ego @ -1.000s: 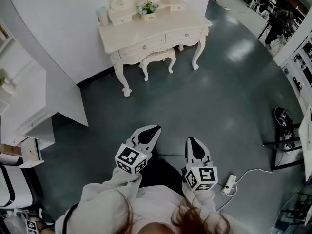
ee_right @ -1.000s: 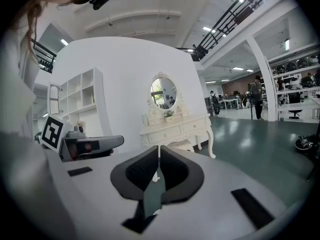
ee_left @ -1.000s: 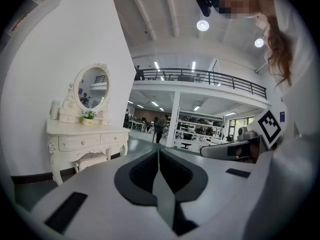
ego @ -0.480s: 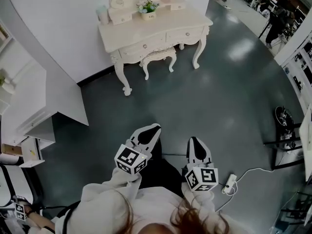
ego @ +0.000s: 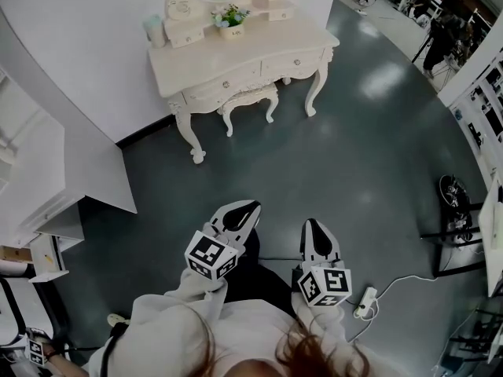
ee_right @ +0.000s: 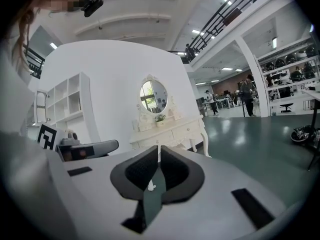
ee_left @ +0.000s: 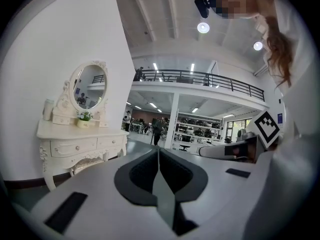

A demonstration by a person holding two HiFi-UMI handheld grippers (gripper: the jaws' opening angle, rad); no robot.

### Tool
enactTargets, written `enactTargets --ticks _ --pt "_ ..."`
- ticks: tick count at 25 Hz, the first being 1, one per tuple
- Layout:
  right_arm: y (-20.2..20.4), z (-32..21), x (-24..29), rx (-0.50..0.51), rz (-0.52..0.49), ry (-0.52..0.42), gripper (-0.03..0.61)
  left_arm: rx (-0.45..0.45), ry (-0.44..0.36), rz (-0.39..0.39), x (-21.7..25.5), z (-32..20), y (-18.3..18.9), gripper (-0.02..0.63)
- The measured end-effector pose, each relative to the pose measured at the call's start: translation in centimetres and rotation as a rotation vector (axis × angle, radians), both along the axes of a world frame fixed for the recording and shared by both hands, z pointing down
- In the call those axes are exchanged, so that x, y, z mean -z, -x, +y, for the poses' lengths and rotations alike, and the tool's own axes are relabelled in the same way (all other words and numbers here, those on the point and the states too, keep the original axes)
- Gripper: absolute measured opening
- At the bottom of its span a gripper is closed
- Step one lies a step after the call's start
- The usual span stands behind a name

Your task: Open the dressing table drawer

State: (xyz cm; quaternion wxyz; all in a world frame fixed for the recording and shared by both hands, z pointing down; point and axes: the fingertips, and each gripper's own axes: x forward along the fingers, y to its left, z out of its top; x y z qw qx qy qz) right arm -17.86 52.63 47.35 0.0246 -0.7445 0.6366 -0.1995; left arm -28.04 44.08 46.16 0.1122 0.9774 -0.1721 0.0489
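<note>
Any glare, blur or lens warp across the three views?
Head view: sharp, edges bent, glare patch on the floor right of the dressing table. Left gripper view: strong fisheye, dark corners, ceiling lamp blown out. Right gripper view: same fisheye, dressing table small but crisp.

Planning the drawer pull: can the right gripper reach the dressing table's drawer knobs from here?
Probably not yet: the right gripper is far from the drawer knobs, bare floor between; nothing blocks the way.
</note>
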Motion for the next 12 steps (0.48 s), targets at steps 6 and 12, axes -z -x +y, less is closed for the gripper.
enactTargets --ticks 6,12 --pt "-1.9 -5.3 0.4 0.019 -0.008 0.003 0.041 0.004 -0.004 0.001 0.8 -5.1 -2.4 0.025" --pt "-4.3 -9.8 1.1 0.0 -0.016 0.004 0.04 -0.007 -0.01 0.004 1.7 -9.9 -4.6 0.025"
